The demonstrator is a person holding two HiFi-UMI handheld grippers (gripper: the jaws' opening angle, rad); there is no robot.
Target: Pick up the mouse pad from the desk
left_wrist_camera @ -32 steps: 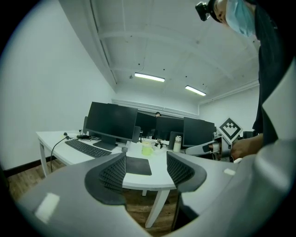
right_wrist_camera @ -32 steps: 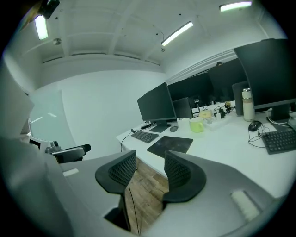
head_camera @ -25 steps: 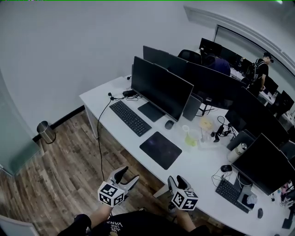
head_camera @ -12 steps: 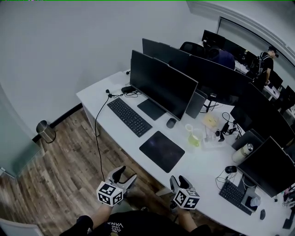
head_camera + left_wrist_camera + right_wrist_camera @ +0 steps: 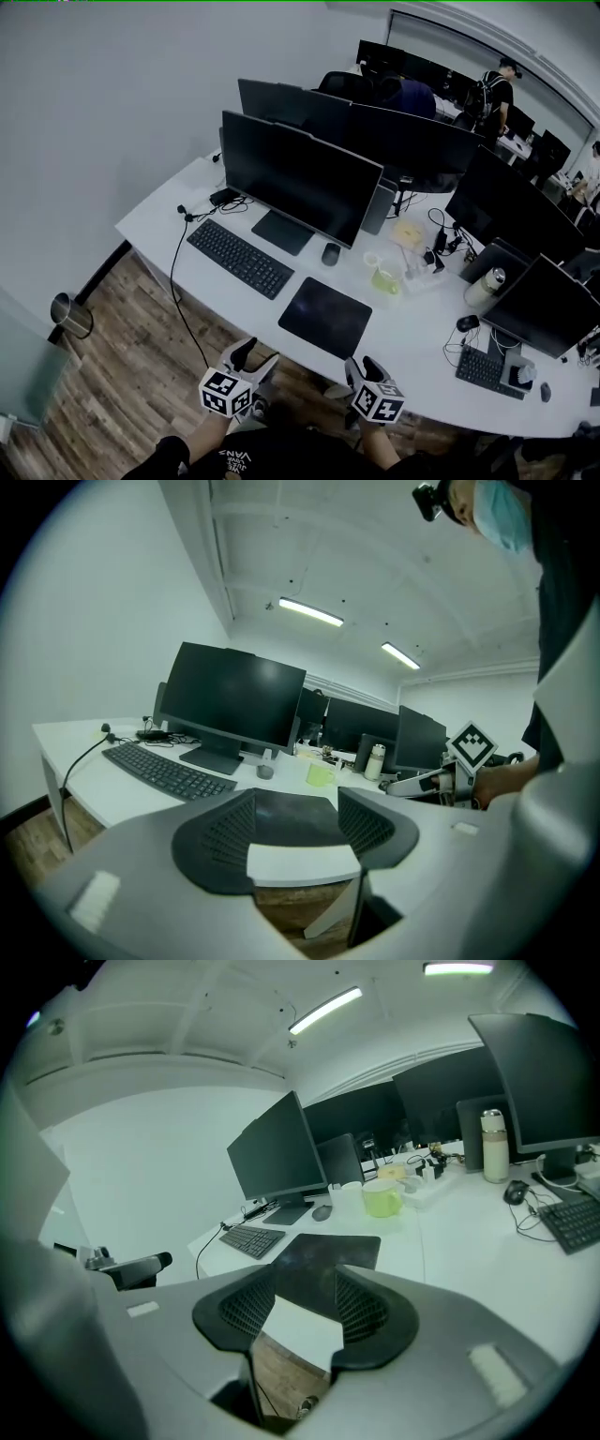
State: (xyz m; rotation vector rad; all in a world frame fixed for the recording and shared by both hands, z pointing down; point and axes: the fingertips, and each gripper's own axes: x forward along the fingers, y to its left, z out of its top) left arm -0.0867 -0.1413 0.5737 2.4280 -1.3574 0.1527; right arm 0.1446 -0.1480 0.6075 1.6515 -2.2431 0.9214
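While the mouse pad point(image 5: 325, 317) lies flat on the white table point(image 5: 412, 349) beside the keyboard point(image 5: 240, 258), left gripper point(image 5: 257, 356): fingers wide, empty; right gripper point(image 5: 364, 367): fingers partly apart, empty.

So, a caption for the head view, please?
Left gripper and right gripper, open, face the mouse pad on the desk.

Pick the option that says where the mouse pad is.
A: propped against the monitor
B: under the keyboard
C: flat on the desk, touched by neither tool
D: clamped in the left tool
C: the mouse pad lies flat on the desk, while the left tool and the right tool hang short of the desk edge, jaws apart and empty.
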